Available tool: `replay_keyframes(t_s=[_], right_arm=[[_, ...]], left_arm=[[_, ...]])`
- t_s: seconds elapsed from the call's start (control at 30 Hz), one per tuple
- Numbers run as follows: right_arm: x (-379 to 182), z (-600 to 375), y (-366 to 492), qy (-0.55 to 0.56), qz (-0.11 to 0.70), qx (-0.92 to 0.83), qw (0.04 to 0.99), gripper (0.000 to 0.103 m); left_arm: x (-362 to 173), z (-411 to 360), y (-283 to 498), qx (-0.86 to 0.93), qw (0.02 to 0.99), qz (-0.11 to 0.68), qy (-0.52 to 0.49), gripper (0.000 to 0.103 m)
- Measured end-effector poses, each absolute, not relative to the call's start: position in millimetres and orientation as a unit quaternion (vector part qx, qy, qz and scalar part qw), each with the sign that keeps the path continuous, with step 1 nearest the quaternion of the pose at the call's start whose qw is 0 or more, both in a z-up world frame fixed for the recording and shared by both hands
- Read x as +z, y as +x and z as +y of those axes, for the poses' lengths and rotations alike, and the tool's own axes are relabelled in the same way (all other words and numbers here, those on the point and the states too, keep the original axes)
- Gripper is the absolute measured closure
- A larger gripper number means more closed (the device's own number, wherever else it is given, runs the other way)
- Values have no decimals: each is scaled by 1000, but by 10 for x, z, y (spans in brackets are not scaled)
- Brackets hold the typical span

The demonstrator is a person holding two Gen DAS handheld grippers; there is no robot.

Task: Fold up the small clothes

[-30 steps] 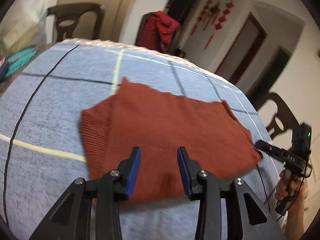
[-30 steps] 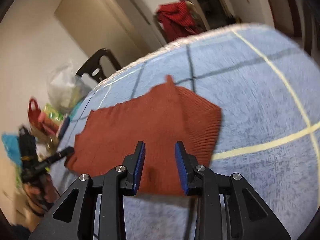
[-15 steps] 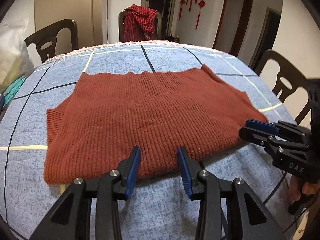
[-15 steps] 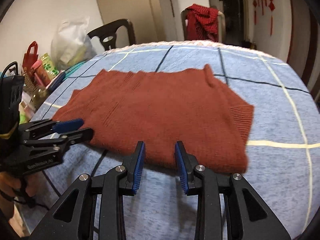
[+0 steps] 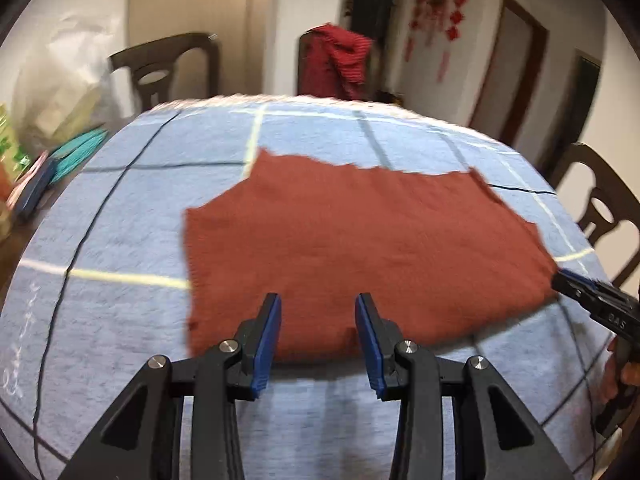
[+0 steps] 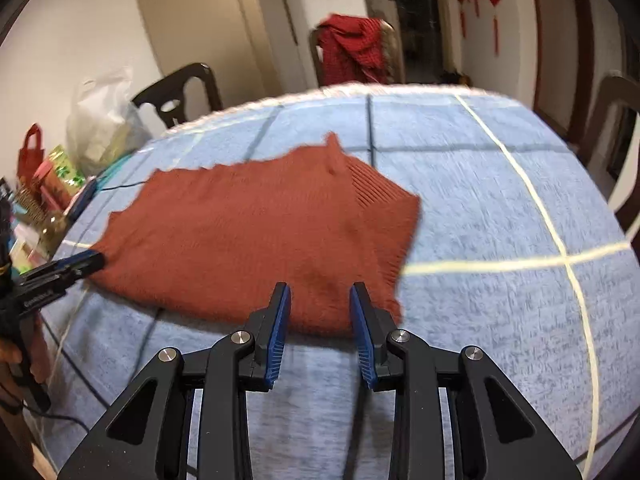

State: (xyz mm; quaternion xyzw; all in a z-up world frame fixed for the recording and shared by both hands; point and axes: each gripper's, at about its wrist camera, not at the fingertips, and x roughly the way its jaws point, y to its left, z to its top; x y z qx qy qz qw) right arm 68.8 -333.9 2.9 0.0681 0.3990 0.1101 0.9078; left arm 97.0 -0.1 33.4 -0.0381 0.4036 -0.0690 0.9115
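While both grippers' jaws gape empty, the rust sweater (image 5: pixel 360 248) lies on the blue tablecloth (image 5: pixel 120 240).

A home dining room — wooden chairs (image 5: pixel 600 204) ring a cloth-covered table (image 5: pixel 120 240), red festive hangings (image 5: pixel 438 4) decorate the wall.

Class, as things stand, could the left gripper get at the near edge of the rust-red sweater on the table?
Probably yes. The left gripper is open, its fingers straddling the sweater's near edge, with nothing lying between them. The right gripper sits farther along that same edge, apart from it.
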Motion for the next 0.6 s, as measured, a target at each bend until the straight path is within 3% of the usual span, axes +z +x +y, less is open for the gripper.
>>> replay_keyframes(t_s=[0.6], right_arm=[[-13, -3272, 692, 44, 402, 110, 908, 71]], left_arm=[[161, 126, 897, -59, 908, 411, -58, 61]])
